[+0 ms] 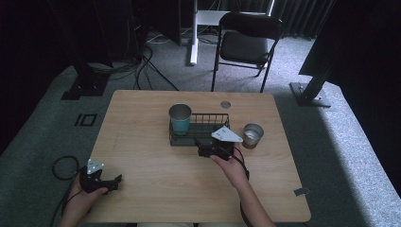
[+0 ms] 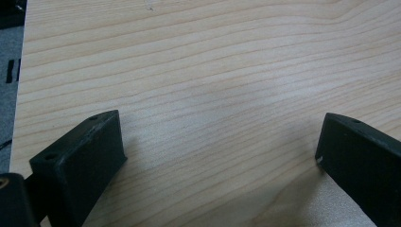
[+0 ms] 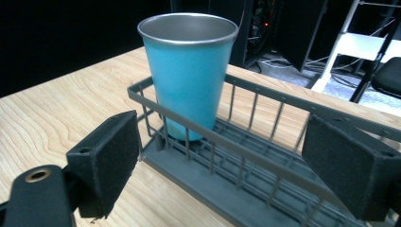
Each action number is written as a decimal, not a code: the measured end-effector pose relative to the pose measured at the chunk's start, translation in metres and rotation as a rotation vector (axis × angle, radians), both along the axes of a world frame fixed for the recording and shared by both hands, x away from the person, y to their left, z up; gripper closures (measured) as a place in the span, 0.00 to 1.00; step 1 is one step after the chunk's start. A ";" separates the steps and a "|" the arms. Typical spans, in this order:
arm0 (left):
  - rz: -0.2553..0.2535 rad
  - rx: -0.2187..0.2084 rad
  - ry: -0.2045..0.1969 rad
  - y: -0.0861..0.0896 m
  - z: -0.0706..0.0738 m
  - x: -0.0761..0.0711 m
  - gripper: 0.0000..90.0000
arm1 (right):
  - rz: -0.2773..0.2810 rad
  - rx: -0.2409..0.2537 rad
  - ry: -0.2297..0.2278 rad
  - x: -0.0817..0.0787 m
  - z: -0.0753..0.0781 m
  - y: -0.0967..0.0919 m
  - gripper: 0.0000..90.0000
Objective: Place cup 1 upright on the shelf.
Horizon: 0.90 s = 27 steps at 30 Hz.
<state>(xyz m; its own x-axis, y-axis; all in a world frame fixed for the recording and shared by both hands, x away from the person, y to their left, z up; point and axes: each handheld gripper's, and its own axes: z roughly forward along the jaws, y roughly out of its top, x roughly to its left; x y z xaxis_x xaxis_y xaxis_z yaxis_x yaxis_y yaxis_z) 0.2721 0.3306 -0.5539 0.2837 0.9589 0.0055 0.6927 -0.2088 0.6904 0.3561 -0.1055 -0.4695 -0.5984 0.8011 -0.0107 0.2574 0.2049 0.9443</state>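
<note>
A teal metal cup [image 1: 180, 118] [image 3: 189, 71] stands upright in the left end of a dark wire basket [image 1: 206, 125] [image 3: 269, 92] near the middle of the wooden table [image 1: 142, 151]. A shorter silver cup [image 1: 252, 135] stands on the table just right of the basket. My right gripper [image 1: 211, 144] [image 3: 222, 123] is at the basket's front side, open, with nothing between its pads. My left gripper [image 1: 116, 183] [image 2: 220, 123] rests near the table's front left corner, open over bare wood.
A black folding chair [image 1: 246, 45] stands beyond the table's far edge. A round cable hole [image 1: 225, 104] sits near the far edge. Cables [image 1: 64, 166] lie on the carpet at the left. Dark stands rise at both far corners.
</note>
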 end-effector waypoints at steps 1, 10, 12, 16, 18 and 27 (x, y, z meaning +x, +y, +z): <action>0.000 0.000 0.000 0.000 0.000 0.000 0.03 | 0.000 -0.002 -0.002 -0.001 0.000 -0.002 0.13; -0.001 0.001 0.000 0.000 0.000 0.000 0.03 | -0.011 -0.020 0.012 -0.016 -0.014 -0.024 0.13; -0.001 0.001 0.000 0.000 0.000 0.000 0.03 | -0.018 -0.024 0.015 -0.018 -0.017 -0.029 0.13; -0.001 0.001 0.000 0.000 0.000 0.000 0.03 | -0.040 -0.040 0.018 -0.021 -0.023 -0.040 0.13; -0.001 0.001 0.000 0.000 0.000 0.000 0.03 | -0.052 -0.043 0.021 -0.022 -0.025 -0.047 0.13; -0.001 0.001 0.000 0.000 0.000 0.000 0.03 | -0.069 -0.054 0.030 -0.027 -0.033 -0.066 0.13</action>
<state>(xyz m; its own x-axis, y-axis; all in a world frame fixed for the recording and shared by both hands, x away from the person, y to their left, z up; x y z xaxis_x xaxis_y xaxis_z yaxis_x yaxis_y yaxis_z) 0.2721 0.3307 -0.5539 0.2844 0.9587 0.0064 0.6927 -0.2101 0.6899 0.3289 -0.1718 -0.5022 -0.5423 0.8393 -0.0377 0.3006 0.2358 0.9242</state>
